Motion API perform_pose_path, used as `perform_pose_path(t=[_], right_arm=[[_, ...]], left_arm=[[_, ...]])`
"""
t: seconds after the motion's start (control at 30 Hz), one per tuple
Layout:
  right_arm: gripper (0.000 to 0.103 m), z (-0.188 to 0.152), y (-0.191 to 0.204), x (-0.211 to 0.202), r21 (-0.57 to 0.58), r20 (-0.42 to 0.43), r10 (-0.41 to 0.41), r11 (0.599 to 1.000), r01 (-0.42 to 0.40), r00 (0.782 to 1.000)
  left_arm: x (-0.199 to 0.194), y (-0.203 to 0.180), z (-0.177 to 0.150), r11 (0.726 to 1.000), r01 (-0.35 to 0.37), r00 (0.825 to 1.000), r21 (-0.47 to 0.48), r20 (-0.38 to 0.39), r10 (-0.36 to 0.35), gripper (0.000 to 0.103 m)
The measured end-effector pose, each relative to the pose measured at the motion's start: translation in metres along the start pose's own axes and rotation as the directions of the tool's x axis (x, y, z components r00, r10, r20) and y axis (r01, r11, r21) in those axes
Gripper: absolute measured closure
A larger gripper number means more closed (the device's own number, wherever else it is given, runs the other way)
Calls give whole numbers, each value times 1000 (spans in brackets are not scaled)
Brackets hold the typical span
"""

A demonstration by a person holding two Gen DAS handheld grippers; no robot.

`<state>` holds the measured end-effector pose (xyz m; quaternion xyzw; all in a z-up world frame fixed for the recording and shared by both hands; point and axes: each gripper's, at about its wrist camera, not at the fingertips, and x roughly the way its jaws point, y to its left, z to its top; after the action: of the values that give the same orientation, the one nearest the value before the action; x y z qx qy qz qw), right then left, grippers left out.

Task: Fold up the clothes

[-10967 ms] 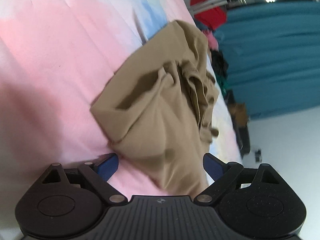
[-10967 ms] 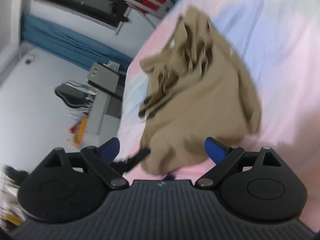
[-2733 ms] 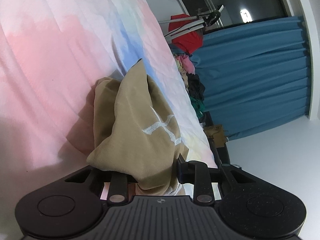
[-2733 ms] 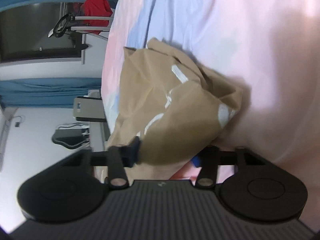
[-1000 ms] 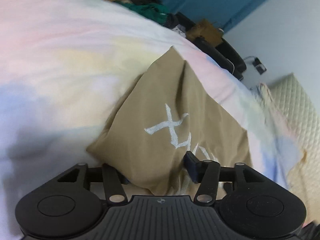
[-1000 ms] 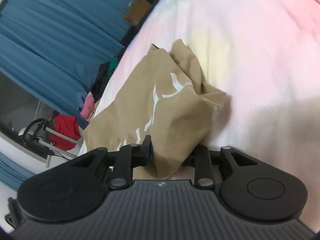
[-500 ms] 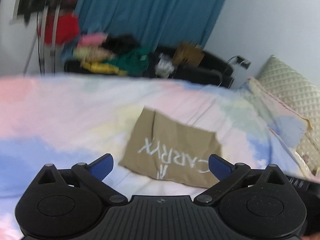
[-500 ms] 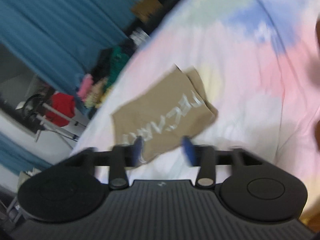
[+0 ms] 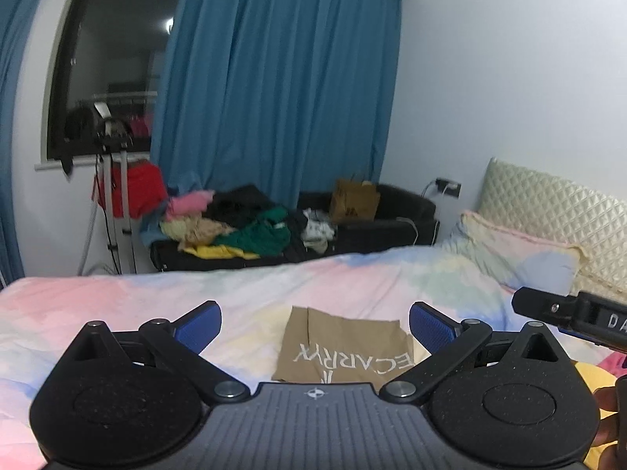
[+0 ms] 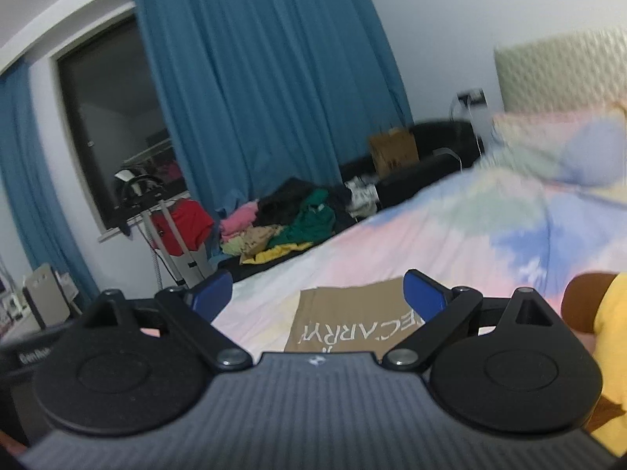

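A tan garment with white lettering (image 9: 345, 346) lies folded flat on the pastel bedsheet (image 9: 117, 305). It also shows in the right wrist view (image 10: 352, 323). My left gripper (image 9: 313, 323) is open and empty, raised above and behind the garment. My right gripper (image 10: 317, 293) is open and empty, likewise raised behind it. The right gripper's body (image 9: 572, 315) shows at the right edge of the left wrist view.
A pile of mixed clothes (image 9: 235, 231) lies on a dark bench beyond the bed. A pillow (image 9: 517, 254) and quilted headboard (image 9: 556, 203) are at the right. Blue curtains (image 9: 274, 98), a window and a stand with a red garment (image 9: 133, 192) are behind.
Both grippers have let go of the tan garment, opened and pulled up and back. The garment now lies folded flat on the bed.
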<state>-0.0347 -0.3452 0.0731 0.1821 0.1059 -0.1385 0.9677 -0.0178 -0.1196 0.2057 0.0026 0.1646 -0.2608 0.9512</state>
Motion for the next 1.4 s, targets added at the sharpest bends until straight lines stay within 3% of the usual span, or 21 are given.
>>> perform_pose_path(t=[0.23, 0.4, 0.6, 1.03, 1.4], right_arm=[[7, -27, 16, -34, -100, 41, 6, 995, -2, 999], [7, -49, 23, -41, -138, 62, -10, 990, 19, 998], [7, -75, 23, -36, -156, 62, -31, 987, 41, 998], [7, -116, 31, -5, -188, 43, -63, 980, 70, 997], [7, -129, 30, 6, -189, 34, -75, 979, 80, 997]], left_arm=[[-49, -5, -26, 998, 15, 999, 58, 37, -18, 0], [-57, -2, -51, 998, 20, 999, 55, 42, -22, 0], [-66, 10, -71, 999, -24, 996, 35, 92, 20, 0], [-37, 23, -110, 1000, -2, 1000, 25, 25, 2, 0], [-14, 33, -131, 999, -36, 999, 28, -15, 37, 0]])
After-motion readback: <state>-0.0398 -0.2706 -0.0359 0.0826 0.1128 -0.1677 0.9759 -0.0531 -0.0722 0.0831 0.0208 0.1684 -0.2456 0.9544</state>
